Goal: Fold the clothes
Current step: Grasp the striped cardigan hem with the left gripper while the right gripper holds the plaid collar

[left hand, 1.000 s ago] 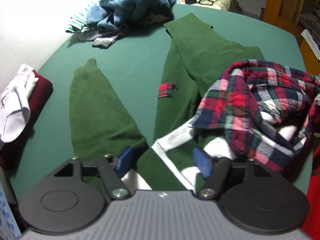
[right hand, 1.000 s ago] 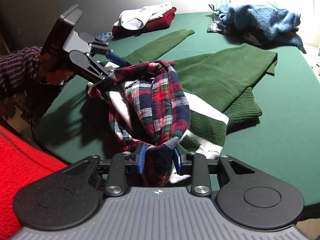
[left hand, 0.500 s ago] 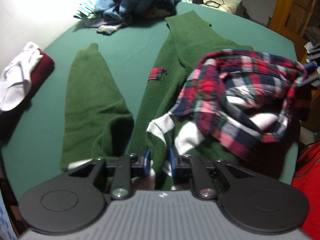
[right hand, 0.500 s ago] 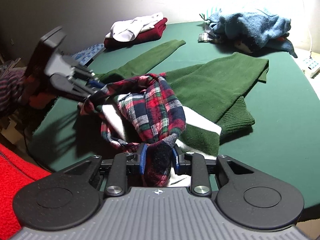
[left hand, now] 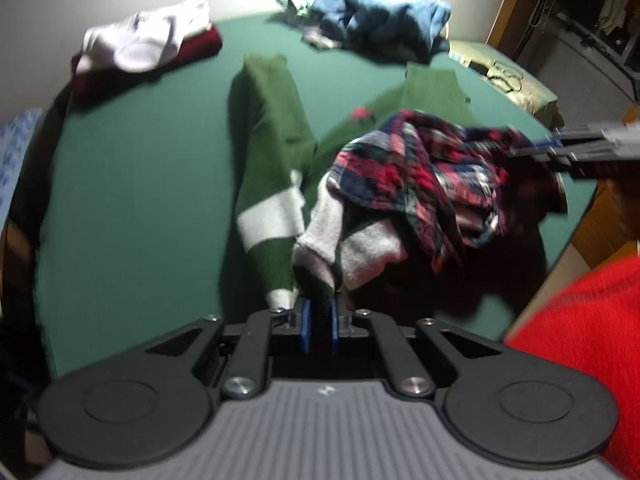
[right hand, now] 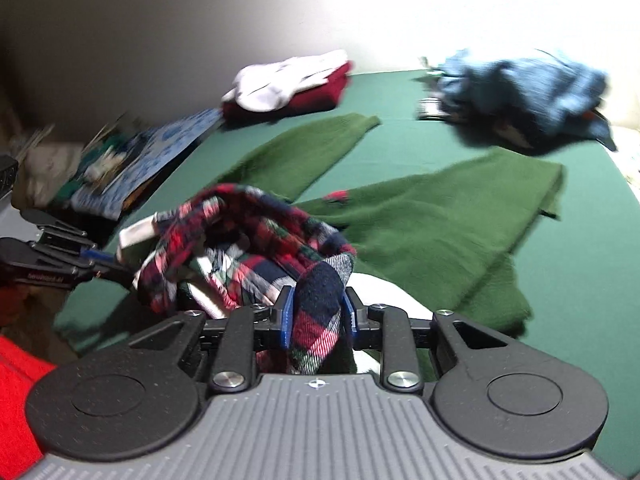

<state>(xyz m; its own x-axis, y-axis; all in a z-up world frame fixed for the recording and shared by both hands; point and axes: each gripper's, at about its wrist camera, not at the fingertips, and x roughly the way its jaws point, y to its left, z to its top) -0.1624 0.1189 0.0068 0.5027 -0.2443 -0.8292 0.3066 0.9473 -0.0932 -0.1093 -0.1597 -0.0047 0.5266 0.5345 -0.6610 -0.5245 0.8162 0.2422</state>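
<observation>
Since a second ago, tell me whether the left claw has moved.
Yes. The left claw has closed on the green sweater and swung left: the folded white and red pile slid from its view's left edge toward the top centre.

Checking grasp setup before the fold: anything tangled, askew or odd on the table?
Yes. The plaid shirt lies bunched on top of the green sweater, not flat. The right gripper pinches the plaid, while the left gripper pinches the sweater's green-and-white end, so two garments are being lifted together.
</observation>
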